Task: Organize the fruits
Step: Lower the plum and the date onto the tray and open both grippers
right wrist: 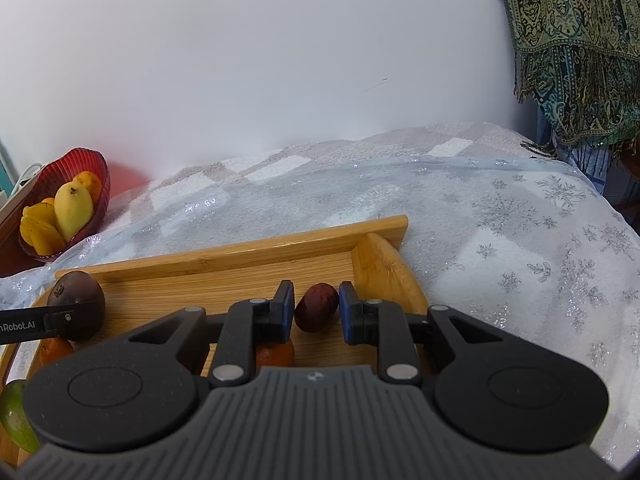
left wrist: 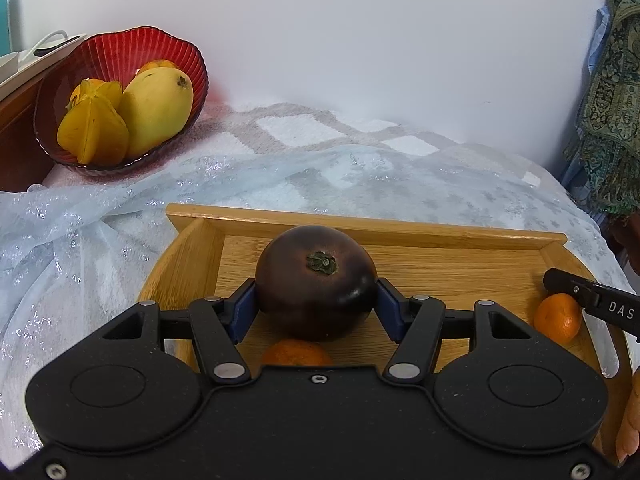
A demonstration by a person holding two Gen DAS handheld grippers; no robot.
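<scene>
My left gripper point(left wrist: 316, 306) is shut on a dark purple round fruit point(left wrist: 316, 280) over the wooden tray point(left wrist: 460, 236); the fruit also shows in the right wrist view point(right wrist: 76, 304). My right gripper point(right wrist: 316, 308) is open around a small reddish-brown fruit point(right wrist: 317, 307) lying on the tray point(right wrist: 240, 252); its pads stand just off each side. Small oranges lie on the tray point(left wrist: 558, 318), point(left wrist: 298, 352). A red glass bowl point(left wrist: 120, 46) at the far left holds a yellow mango point(left wrist: 158, 108) and a starfruit point(left wrist: 94, 128).
A green mango point(right wrist: 14, 416) lies at the tray's near left end. An orange fruit point(right wrist: 276, 354) sits under my right gripper. A sheer snowflake cloth point(right wrist: 520, 240) covers the table. A patterned scarf point(right wrist: 580, 40) hangs at the right. A white wall is behind.
</scene>
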